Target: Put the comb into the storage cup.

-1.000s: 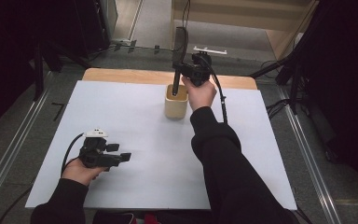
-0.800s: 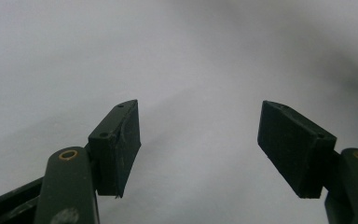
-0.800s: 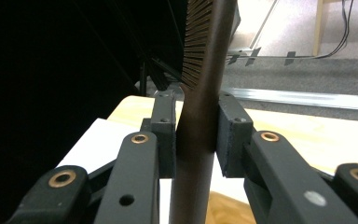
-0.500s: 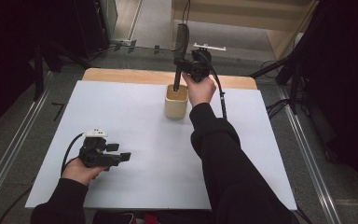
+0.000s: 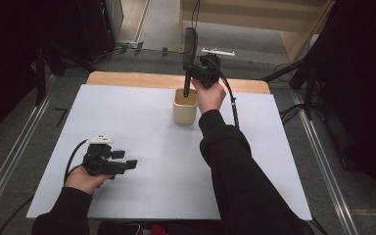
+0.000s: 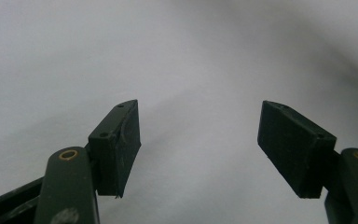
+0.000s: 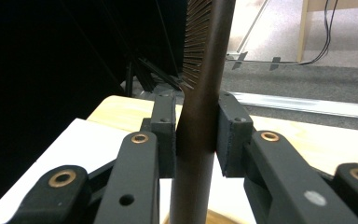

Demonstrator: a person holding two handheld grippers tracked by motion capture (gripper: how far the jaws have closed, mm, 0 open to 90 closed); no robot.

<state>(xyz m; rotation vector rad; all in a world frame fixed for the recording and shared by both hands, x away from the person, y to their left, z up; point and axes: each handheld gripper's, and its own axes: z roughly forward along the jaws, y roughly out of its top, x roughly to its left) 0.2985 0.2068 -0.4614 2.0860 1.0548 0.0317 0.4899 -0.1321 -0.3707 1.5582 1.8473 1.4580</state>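
Observation:
A dark hairbrush (image 5: pixel 190 58) stands upright with its handle end inside a small tan cup (image 5: pixel 184 108) at the back middle of the white table sheet (image 5: pixel 142 122). My right gripper (image 5: pixel 194 73) is shut on the brush handle above the cup. In the right gripper view both pads press the brown handle (image 7: pixel 196 140), bristles (image 7: pixel 196 37) show above, and the cup rim (image 7: pixel 214 218) shows at the bottom edge. My left gripper (image 5: pixel 132 164) rests near the front left of the sheet, open and holding nothing; its pads (image 6: pixel 116 144) stand wide apart over bare white surface.
A strip of wooden tabletop (image 5: pixel 137 78) runs along the far edge behind the cup. Metal floor rails (image 5: pixel 10 161) flank the table on both sides. Dark stands and cables (image 5: pixel 298 83) lie beyond the right corner.
The right gripper has lowered a little with the brush, whose handle now sits deeper in the cup. The left gripper has not moved.

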